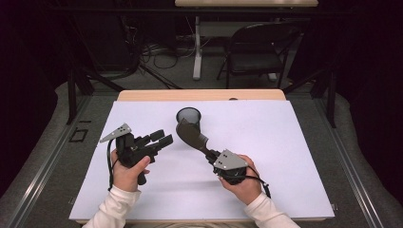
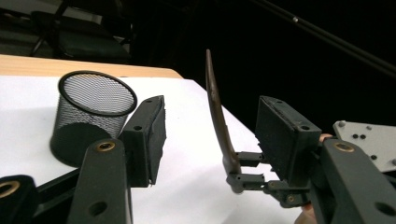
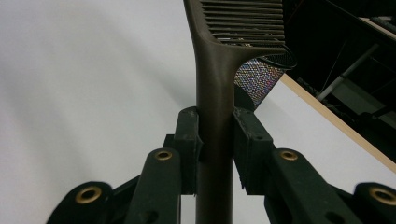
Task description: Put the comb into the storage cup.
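Right gripper (image 1: 210, 154) clamped on the handle of a brown slotted spatula (image 1: 191, 135), jaws pressed tight on either side of the stem in the right gripper view. Blade raised off the white counter (image 1: 285, 156), tilted toward the black mesh cup (image 1: 189, 117) and just in front of its rim. Left gripper (image 1: 160, 138) off to the side, jaws apart and empty (nothing between the pads (image 2: 154, 140), spatula edge-on beyond them). Likely next: lowering the spatula into the cup. Risks: light cup tipped or shoved if the wide blade catches the rim; handle twisting in the narrow grip; top-heavy cup toppling once loaded, unless steadied by the free gripper.
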